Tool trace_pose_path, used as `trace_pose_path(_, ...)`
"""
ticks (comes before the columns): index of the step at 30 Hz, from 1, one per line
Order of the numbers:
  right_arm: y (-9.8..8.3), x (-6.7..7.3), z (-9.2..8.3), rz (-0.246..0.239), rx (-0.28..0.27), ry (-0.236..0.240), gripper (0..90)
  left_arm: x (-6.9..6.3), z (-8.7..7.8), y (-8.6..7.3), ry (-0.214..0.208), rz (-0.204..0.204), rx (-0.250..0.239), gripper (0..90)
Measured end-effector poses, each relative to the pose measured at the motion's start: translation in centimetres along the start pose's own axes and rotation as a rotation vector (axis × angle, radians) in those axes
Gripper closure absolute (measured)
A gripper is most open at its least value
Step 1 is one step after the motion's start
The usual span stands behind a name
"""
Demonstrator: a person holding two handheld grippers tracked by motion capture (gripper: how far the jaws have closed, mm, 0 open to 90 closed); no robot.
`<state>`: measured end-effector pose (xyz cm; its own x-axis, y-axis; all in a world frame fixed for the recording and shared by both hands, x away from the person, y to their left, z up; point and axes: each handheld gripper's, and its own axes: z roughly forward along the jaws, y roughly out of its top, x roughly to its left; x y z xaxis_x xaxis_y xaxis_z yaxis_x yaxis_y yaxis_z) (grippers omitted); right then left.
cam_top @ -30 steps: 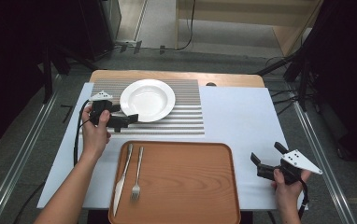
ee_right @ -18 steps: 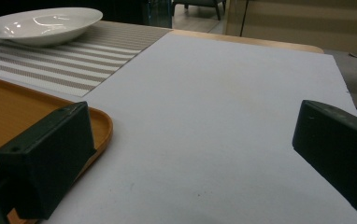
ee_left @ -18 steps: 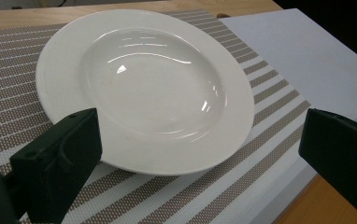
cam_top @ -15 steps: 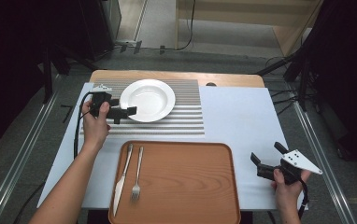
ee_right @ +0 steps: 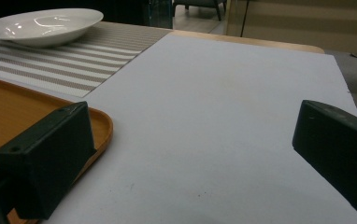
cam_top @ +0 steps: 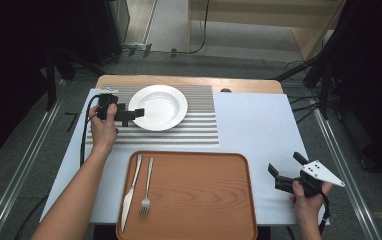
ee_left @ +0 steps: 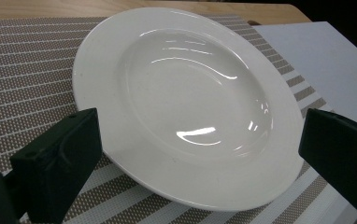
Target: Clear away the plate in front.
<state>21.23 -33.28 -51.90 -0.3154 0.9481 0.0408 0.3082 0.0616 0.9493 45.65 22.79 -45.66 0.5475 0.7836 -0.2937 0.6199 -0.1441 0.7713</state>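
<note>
Your left gripper (cam_top: 138, 112) has moved up to the white plate (cam_top: 160, 106) on the striped placemat (cam_top: 199, 130), jaws apart astride its rim. Close off-centre and it may tip. Your right gripper (cam_top: 284, 169) hangs open over the worktop (cam_top: 259, 125).

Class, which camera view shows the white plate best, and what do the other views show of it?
The left gripper view: the plate shows large there, rim and glossy bowl clear. The high view shows it whole but small on the striped mat. The right gripper view shows it far off, side-on.
</note>
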Motion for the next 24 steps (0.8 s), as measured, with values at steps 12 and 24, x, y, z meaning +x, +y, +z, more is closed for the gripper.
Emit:
trace_pose_path(12, 0.0, 0.1, 0.1, -0.005, 0.001, 0.001, 0.0, 2.1, 1.2, 0.9, 0.03, -0.069, 0.015, 0.0)
trace_pose_path(24, 0.0, 0.0, 0.1, 0.0, -0.001, 0.004, 0.0, 2.7, 2.7, 0.7, 0.024, -0.103, 0.039, 0.0)
